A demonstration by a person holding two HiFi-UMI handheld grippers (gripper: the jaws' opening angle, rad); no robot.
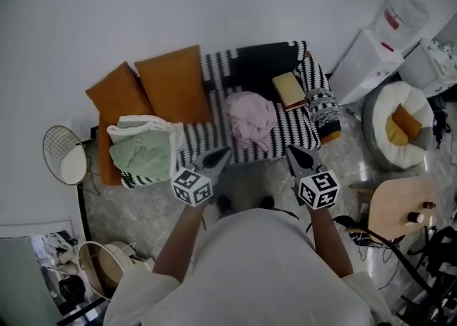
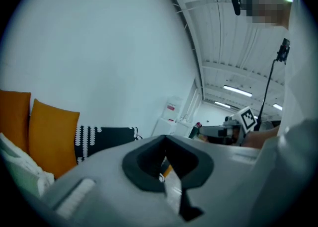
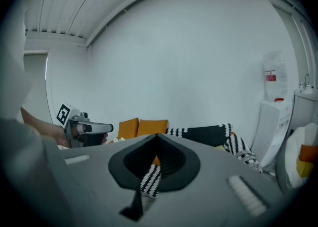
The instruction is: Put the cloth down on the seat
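Observation:
A pink cloth (image 1: 251, 119) lies crumpled on the middle of the black-and-white striped sofa seat (image 1: 196, 139). My left gripper (image 1: 225, 152) hovers just off the seat's front edge, below and left of the cloth, its jaws shut and empty. My right gripper (image 1: 290, 149) hangs level with it, below and right of the cloth, also shut with nothing in it. In the left gripper view the closed tip (image 2: 165, 136) points over the sofa toward the wall. The right gripper view shows its closed tip (image 3: 156, 135) aimed at the sofa back.
A green cloth (image 1: 143, 153) and a white one (image 1: 146, 126) are piled at the sofa's left end, in front of two orange cushions (image 1: 175, 82). A yellow pad (image 1: 289, 89) and a patterned cushion (image 1: 323, 107) lie at the right. A wire side table (image 1: 64, 153), a white beanbag (image 1: 400, 121) and a wooden table (image 1: 400, 207) flank the sofa.

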